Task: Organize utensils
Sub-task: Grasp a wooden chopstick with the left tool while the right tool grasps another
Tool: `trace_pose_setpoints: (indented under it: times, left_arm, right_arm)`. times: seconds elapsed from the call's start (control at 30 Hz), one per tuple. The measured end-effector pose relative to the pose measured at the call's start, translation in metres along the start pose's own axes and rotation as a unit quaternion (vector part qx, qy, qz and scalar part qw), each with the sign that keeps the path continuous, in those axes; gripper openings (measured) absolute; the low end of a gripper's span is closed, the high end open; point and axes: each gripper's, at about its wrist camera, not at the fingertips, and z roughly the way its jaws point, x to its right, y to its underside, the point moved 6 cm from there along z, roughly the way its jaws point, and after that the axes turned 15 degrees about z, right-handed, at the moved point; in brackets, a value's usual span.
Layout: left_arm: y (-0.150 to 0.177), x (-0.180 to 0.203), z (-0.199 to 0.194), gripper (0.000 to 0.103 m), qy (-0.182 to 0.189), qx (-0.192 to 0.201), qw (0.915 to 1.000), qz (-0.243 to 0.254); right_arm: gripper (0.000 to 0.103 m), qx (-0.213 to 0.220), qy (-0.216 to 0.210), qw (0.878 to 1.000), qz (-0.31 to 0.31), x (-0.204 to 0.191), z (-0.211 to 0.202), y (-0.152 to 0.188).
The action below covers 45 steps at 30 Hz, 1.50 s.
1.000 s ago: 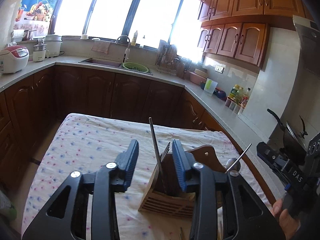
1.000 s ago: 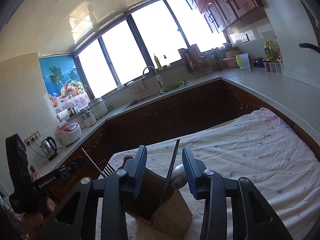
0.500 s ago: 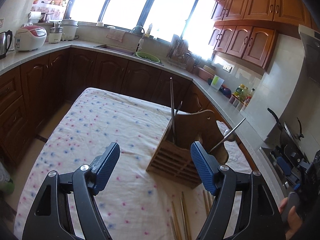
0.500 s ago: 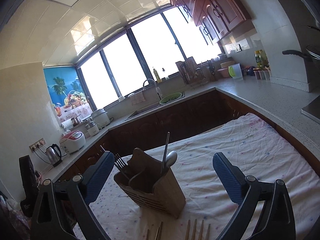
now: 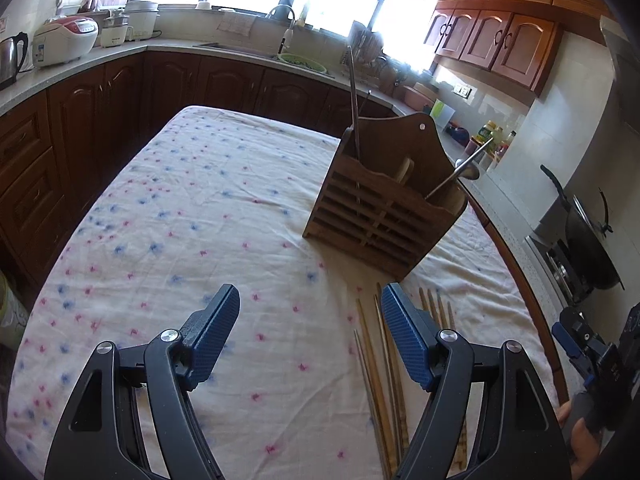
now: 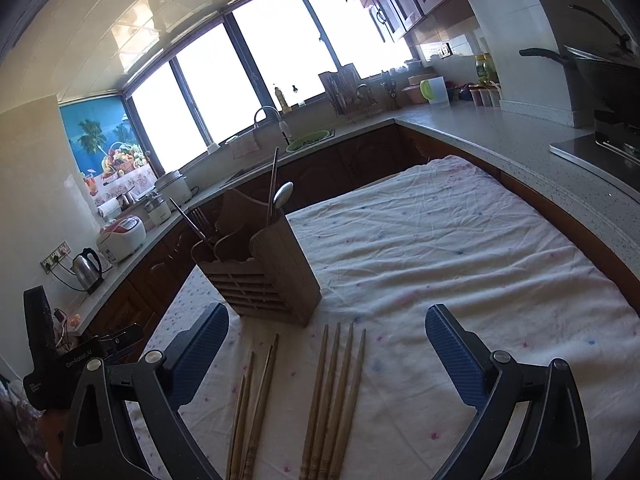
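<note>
A wooden utensil holder point(image 5: 384, 208) point(image 6: 260, 276) stands on the cloth-covered table. It holds a fork point(image 6: 198, 220) and a metal rod on one side, and a spoon point(image 6: 282, 196) on the other. Several wooden chopsticks point(image 6: 336, 392) point(image 5: 380, 376) lie flat on the cloth in front of the holder. My left gripper point(image 5: 310, 320) is open and empty, above the cloth near the chopsticks. My right gripper point(image 6: 326, 336) is open wide and empty, above the chopsticks.
The table point(image 5: 180, 208) has a white cloth with pink and blue dots. Dark kitchen cabinets and a counter point(image 6: 500, 136) wrap around it, with a sink, rice cooker point(image 5: 64, 38), kettle point(image 6: 86, 268) and a wok point(image 5: 588, 240) on the stove at right.
Both grippers have opened, let go of the utensils in the holder and pulled back and up. The chopsticks on the cloth have come into view.
</note>
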Motion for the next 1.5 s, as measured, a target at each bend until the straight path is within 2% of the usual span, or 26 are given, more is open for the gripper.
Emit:
trace_pose_setpoints:
  times: [0.3, 0.6, 0.7, 0.87, 1.1, 1.17, 1.27, 1.5]
  left_arm:
    - [0.029, 0.015, 0.012, 0.075, 0.003, -0.039, 0.9991, 0.015]
    - [0.034, 0.026, 0.023, 0.075, 0.008, -0.058, 0.9980, 0.026]
    - [0.033, 0.029, 0.028, 0.075, 0.010, -0.064, 0.9974, 0.032]
    - [0.030, 0.037, 0.038, 0.071, 0.019, -0.072, 0.9966, 0.037]
    - [0.027, 0.048, 0.063, 0.046, 0.033, -0.112, 0.9916, 0.057]
    - [0.024, 0.052, 0.069, 0.044, 0.035, -0.117, 0.9904, 0.064]
    - [0.020, 0.059, 0.079, 0.043, 0.036, -0.122, 0.9887, 0.079]
    - [0.013, 0.069, 0.106, 0.029, 0.041, -0.145, 0.9837, 0.097]
  right_arm:
    - [0.100, -0.030, 0.029, 0.999, 0.004, 0.021, -0.001, 0.030]
    - [0.099, -0.038, 0.037, 0.999, -0.008, 0.021, 0.004, 0.038]
    - [0.090, -0.044, 0.046, 0.998, -0.015, 0.021, 0.009, 0.039]
    - [0.068, -0.061, 0.059, 0.996, -0.014, 0.026, 0.019, 0.041]
    - [0.058, -0.084, 0.067, 0.994, -0.017, 0.027, 0.037, 0.041]
    - [0.049, -0.094, 0.069, 0.993, -0.020, 0.027, 0.045, 0.042]
    - [0.040, -0.103, 0.079, 0.991, -0.024, 0.028, 0.057, 0.040]
    - [0.030, -0.116, 0.095, 0.988, -0.027, 0.034, 0.084, 0.035]
